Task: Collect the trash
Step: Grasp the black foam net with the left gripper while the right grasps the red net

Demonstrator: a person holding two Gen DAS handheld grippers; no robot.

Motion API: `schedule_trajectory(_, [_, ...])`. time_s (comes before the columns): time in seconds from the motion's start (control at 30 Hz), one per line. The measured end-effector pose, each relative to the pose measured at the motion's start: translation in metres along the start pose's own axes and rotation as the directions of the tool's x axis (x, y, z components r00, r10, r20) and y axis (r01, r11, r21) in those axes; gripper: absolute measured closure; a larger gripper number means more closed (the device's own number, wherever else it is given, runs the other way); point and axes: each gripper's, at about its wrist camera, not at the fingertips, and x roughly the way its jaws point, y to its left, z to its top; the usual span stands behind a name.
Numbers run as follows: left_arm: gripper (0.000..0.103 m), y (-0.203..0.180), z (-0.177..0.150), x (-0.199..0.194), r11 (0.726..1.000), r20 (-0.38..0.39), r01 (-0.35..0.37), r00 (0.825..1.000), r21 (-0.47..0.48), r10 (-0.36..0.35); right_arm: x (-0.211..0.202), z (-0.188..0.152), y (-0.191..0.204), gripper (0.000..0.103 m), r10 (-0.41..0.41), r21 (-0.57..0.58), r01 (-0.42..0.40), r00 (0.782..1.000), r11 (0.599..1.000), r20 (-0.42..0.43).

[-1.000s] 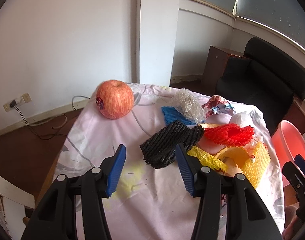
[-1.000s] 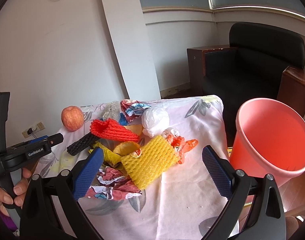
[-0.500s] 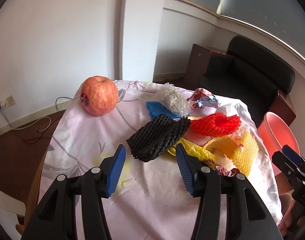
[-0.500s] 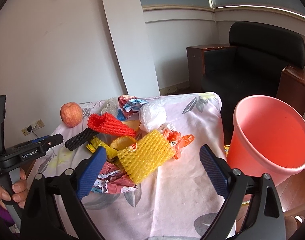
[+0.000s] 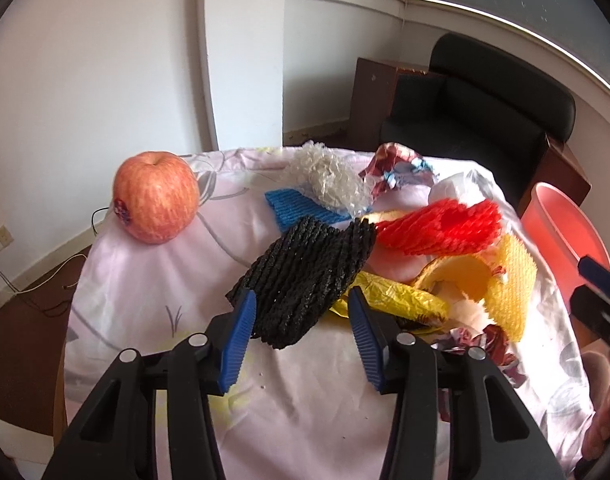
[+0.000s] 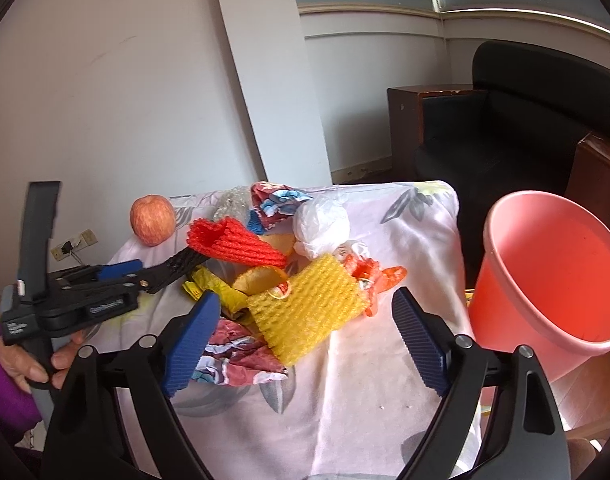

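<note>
Closing left gripper (image 5: 301,320) around black foam net (image 5: 305,276) beside apple (image 5: 156,197), not yet pinched; right gripper (image 6: 305,328) gaping, empty, for yellow net (image 6: 305,308).

White lettering sits on the side of the black left claw (image 6: 177,266), too blurred to read; the round sticker on the red-orange apple (image 5: 155,197) is also illegible.

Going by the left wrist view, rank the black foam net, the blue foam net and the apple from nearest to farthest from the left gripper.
1. Black foam net: its near end lies between the open jaws of the left gripper.
2. Blue foam net: behind the black one, mid-table.
3. Apple: far left corner of the table, clearly apart.
</note>
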Motion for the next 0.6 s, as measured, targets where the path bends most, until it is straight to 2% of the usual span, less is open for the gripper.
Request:
schedule_trajectory(0.03, [0.062,0.0,0.0,0.004,1.0,-0.009,0.004,1.0,0.006,-0.004,0.002,0.002,0.003,0.015,0.01,-0.011,-0.01,1.0,1.0,-0.002])
schedule_trajectory(0.13, [0.079,0.003,-0.001,0.011,1.0,-0.03,0.019,0.999,0.011,-0.019,0.012,0.01,0.014,0.015,0.054,-0.06,-0.055,0.998,0.997,-0.02])
schedule_trajectory(0.17, [0.089,0.003,-0.002,0.012,1.0,-0.033,0.029,0.999,0.01,-0.029,0.015,0.011,0.016,0.015,0.062,-0.074,-0.063,0.998,0.995,-0.022])
schedule_trajectory(0.2, [0.093,0.004,-0.003,0.012,0.999,-0.036,0.044,0.998,0.009,-0.044,0.019,0.013,0.02,0.015,0.072,-0.095,-0.074,0.997,0.993,-0.027])
schedule_trajectory(0.4, [0.094,0.01,-0.007,0.001,0.996,-0.015,0.088,0.996,-0.011,-0.089,0.046,0.025,0.04,0.015,0.097,-0.192,-0.107,0.994,0.976,-0.06])
schedule_trajectory(0.47, [0.094,0.011,-0.007,-0.003,0.995,-0.009,0.095,0.995,-0.019,-0.095,0.059,0.029,0.046,0.026,0.1,-0.209,-0.117,0.991,0.971,-0.087])
schedule_trajectory(0.6, [0.094,0.016,-0.009,-0.012,0.993,-0.003,0.111,0.994,-0.043,-0.111,0.078,0.032,0.051,0.037,0.099,-0.222,-0.124,0.988,0.967,-0.12])
